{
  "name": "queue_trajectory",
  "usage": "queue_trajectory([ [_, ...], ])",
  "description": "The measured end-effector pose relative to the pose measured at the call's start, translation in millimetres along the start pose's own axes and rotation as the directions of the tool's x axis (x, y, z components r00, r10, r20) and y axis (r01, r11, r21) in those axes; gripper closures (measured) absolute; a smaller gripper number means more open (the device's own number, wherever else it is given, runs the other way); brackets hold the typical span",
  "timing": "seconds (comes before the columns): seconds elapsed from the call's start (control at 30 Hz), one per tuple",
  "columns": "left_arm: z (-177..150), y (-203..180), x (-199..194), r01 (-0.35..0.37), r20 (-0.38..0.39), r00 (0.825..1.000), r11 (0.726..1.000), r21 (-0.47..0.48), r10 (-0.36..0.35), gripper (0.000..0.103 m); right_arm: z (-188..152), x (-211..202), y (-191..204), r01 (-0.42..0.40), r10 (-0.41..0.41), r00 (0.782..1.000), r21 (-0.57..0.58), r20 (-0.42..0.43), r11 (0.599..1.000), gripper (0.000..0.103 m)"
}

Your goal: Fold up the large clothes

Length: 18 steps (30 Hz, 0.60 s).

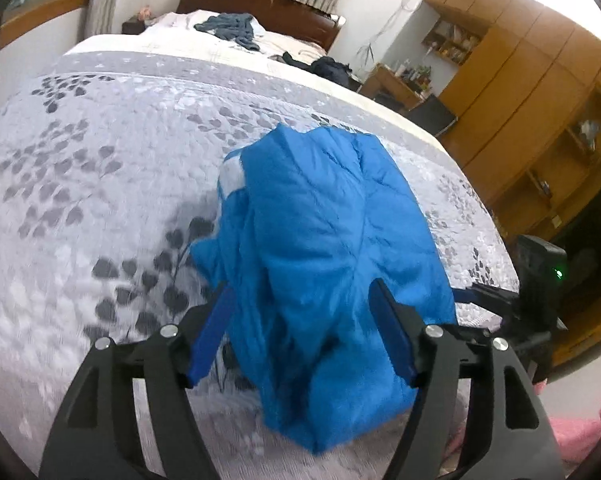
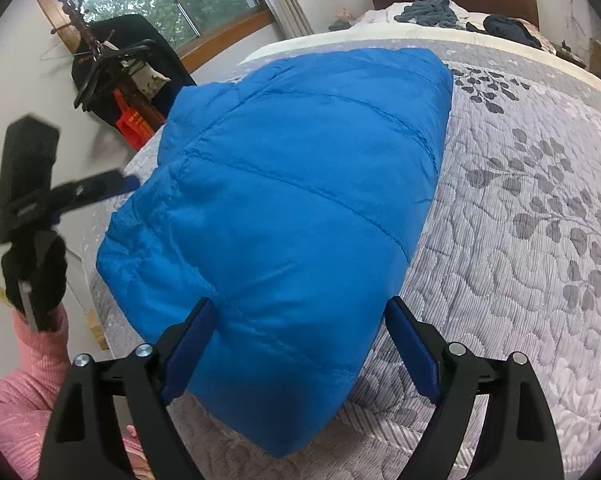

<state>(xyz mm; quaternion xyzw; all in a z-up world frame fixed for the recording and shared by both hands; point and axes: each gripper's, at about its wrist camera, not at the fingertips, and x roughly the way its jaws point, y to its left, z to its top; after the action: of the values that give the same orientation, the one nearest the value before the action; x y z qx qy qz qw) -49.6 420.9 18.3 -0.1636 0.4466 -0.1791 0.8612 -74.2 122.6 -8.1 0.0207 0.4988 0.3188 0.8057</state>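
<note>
Looks near done: blue puffer jacket folded into a compact bundle near the bed foot edge, left gripper and right gripper both spread, clamping nothing; maybe final tidy left.

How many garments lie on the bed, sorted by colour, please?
Blue: 1, the quilted jacket
Grey-blue: 1, the crumpled garment by the headboard
Dark navy: 1, the bunched garment beside it
Total: 3
</note>
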Motion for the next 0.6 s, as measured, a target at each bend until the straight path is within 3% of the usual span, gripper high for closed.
queue_trajectory([
  [0.17, 18.6, 8.9, 26.6, -0.01, -0.042, 0.999, 1.0, 0.002, 0.01, 0.033, 1.0, 0.6, 0.7, 0.007, -0.007, 1.0, -0.013, -0.003, 1.0, 0.016],
  [0.23, 20.5, 16.6, 38.4, 0.005, -0.066, 0.998, 1.0, -0.019, -0.006, 0.028, 1.8, 0.8, 0.8, 0.01, -0.01, 1.0, -0.019, -0.003, 1.0, 0.015],
  [0.43, 13.8, 51.2, 63.0, 0.136, -0.116, 0.981, 0.98, -0.147, -0.153, 0.021, 10.2, -4.6, -12.4, -0.074, 0.074, 0.997, 0.023, -0.003, 0.997, 0.015],
  [0.6, 10.1, 55.6, 65.9, 0.173, -0.114, 0.975, 0.975, -0.14, -0.19, 0.017, 26.9, -10.3, -44.4, -0.127, 0.125, 0.992, 0.13, 0.028, 0.983, 0.015],
])
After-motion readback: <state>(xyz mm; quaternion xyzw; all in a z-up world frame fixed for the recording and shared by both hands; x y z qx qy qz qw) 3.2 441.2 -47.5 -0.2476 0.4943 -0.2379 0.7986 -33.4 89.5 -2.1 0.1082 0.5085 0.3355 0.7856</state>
